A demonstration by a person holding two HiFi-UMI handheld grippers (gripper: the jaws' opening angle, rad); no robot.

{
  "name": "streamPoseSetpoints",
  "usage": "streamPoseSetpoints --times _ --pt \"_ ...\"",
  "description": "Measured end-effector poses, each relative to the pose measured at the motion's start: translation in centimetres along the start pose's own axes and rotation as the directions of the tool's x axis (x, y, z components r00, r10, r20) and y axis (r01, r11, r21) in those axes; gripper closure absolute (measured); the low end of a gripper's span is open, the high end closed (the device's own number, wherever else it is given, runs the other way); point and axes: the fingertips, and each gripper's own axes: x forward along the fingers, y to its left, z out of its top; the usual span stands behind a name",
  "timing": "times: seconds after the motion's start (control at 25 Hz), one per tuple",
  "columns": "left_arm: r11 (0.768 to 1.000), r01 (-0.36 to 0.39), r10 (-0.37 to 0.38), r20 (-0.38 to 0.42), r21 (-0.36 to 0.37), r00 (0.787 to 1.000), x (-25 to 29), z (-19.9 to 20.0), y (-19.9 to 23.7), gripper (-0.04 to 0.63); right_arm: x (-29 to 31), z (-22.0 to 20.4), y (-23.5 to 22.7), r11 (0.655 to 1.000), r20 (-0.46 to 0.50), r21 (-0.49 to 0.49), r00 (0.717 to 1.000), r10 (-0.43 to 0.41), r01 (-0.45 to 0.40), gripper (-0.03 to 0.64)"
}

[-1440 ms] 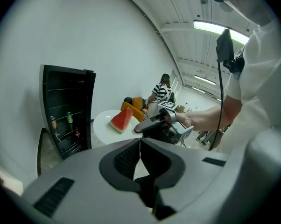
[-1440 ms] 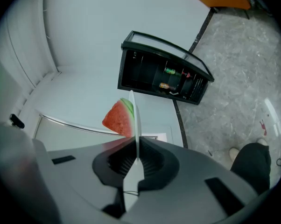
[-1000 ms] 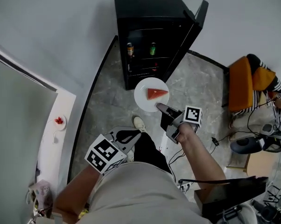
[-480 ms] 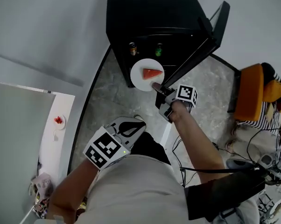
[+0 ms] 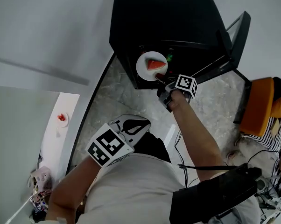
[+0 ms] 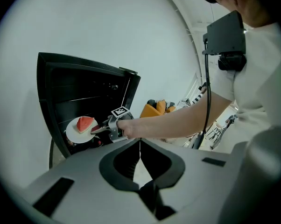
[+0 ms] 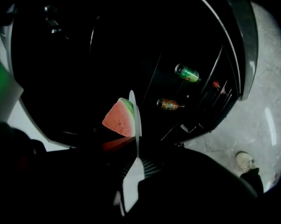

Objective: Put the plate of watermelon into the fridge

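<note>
**Head view:** The right gripper (image 5: pixel 160 77) is held out at arm's length to the black fridge (image 5: pixel 164 22), whose door (image 5: pixel 237 34) stands open at the right. Its jaws are clamped on the near rim of the white plate (image 5: pixel 147 69). The plate sits at the front of the fridge's open compartment with 1 wedge of watermelon (image 5: pixel 155 64) on it. Whether it is fully past the threshold cannot be told. The left gripper (image 5: pixel 133 125) is close to the person's body, well apart from the fridge, above the grey stone floor (image 5: pixel 112 97).

**Left gripper view:** This gripper's 2 jaws meet at their tips with nothing between them. Beyond them the person's right arm stretches to the fridge. The plate is carried roughly level at the lower part of the opening.

**Right gripper view:** The plate appears edge-on, its rim pinched between jaws that are almost fully closed. The watermelon lies against its left face, red flesh near and green rind farther off. In the dark interior to the right are 2 cans, a green can (image 7: pixel 187 72) and a brown can (image 7: pixel 168 105). A shoe (image 7: pixel 243 160) shows at the lower right.
</note>
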Motion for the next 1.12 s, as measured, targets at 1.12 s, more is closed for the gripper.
streamPoseSetpoints --times 1.12 --pt "0.998 -0.047 0.047 -0.002 -0.043 0.999 0.8 -2.0 5.3 0.581 9.7 7.1 -3.7 0.99 0.035 -0.064 0.991 -0.127 0.129 0.592"
